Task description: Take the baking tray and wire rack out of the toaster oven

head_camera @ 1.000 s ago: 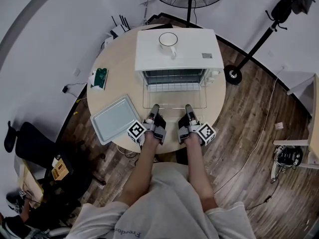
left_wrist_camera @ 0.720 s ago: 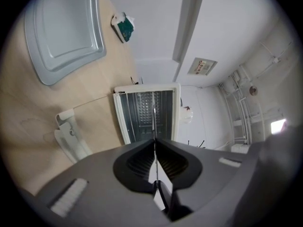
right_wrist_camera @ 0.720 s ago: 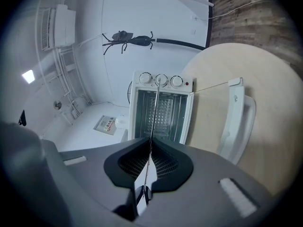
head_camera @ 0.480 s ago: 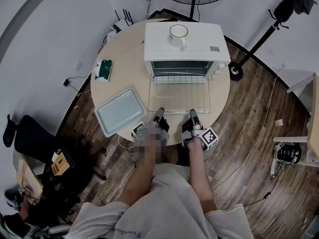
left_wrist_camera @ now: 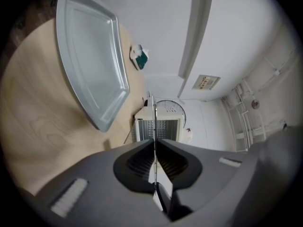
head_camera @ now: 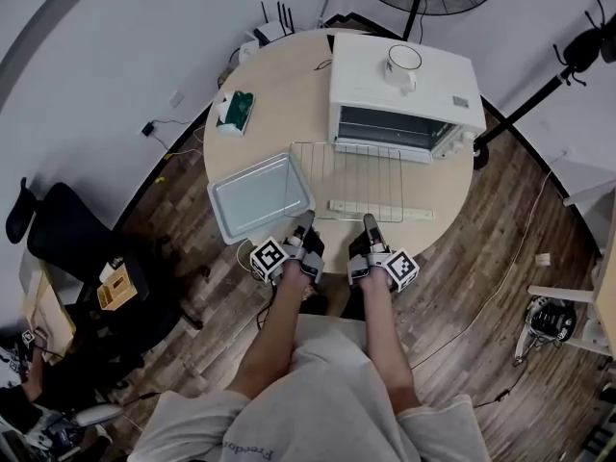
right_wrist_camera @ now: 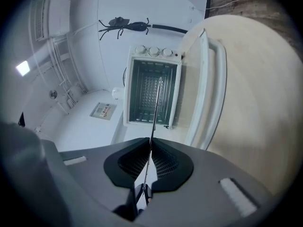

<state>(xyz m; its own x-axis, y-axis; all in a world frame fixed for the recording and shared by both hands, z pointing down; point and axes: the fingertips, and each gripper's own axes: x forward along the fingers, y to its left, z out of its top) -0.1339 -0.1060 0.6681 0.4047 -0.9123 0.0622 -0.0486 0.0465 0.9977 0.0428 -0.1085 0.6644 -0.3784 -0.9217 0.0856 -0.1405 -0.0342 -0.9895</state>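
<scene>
The wire rack [head_camera: 348, 176] is clear of the toaster oven [head_camera: 404, 89] and hangs level over the dropped oven door [head_camera: 380, 211], whose light handle bar shows beneath its near wires. The left gripper [head_camera: 306, 221] and the right gripper [head_camera: 371, 221] each take it at the near edge, one toward each corner. In both gripper views the rack appears edge-on as one thin line [left_wrist_camera: 154, 119] [right_wrist_camera: 155, 110] running straight out from between dark ribbed pads that are closed down onto it, with almost no gap. The baking tray [head_camera: 260, 195] already lies on the round table [head_camera: 289, 104], just left of the rack; whether the rack's left side overlaps the tray's rim cannot be told. The rack looks light and stiff, but it is smooth thin wire, so a pinch at one edge alone would probably let it pivot and droop at the far end. The two-point hold along the front bar suits it, provided both hands stay at one height. The tray seems heavier and slicker, and its raised rim looks like the best place to grip it.
</scene>
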